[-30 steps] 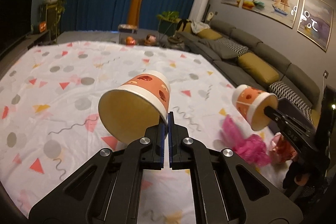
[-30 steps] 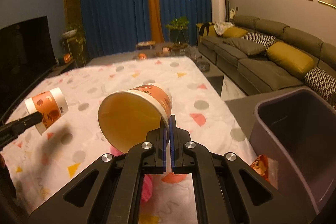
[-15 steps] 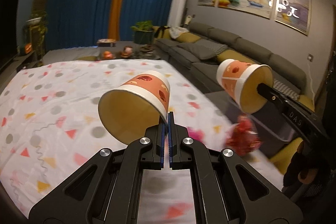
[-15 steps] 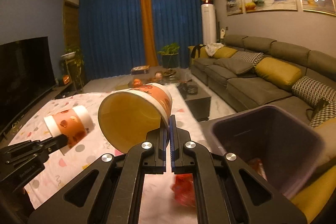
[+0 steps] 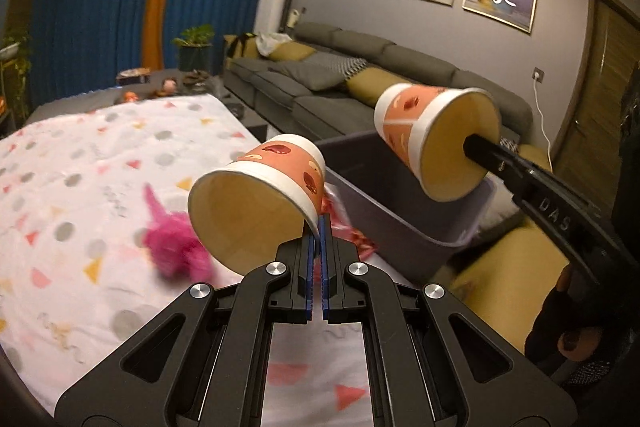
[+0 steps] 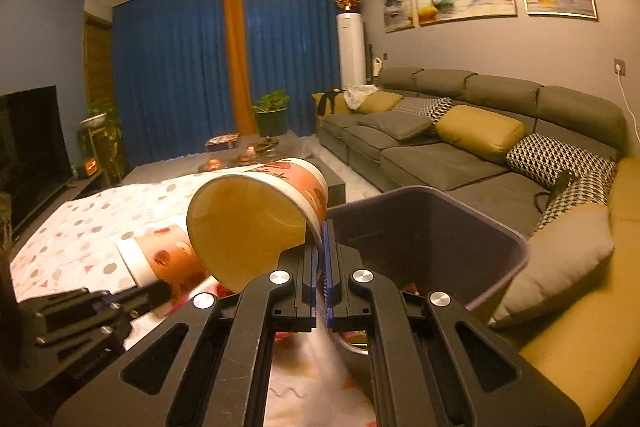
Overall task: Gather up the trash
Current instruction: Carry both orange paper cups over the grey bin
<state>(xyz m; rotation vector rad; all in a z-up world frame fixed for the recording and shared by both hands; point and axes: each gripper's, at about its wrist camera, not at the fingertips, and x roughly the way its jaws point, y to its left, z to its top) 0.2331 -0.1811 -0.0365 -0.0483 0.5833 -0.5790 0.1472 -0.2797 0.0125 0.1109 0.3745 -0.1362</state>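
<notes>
My left gripper is shut on the rim of an orange-and-white paper cup, held tilted above the patterned tablecloth. My right gripper is shut on the rim of a second paper cup. In the left wrist view that second cup hangs over the grey trash bin, with the right gripper's arm behind it. In the right wrist view the bin lies just ahead and to the right, and the left cup shows low at the left. A crumpled pink wrapper lies on the table.
A grey sofa with yellow and patterned cushions runs along the right wall. The bin stands at the table's right edge, with red wrappers beside it. A low coffee table, a plant and blue curtains are at the far end; a TV is at the left.
Both grippers have swung to the right with their cups, away from the table's middle and toward the bin. The right cup now hangs over the bin. Both grips are unchanged.
</notes>
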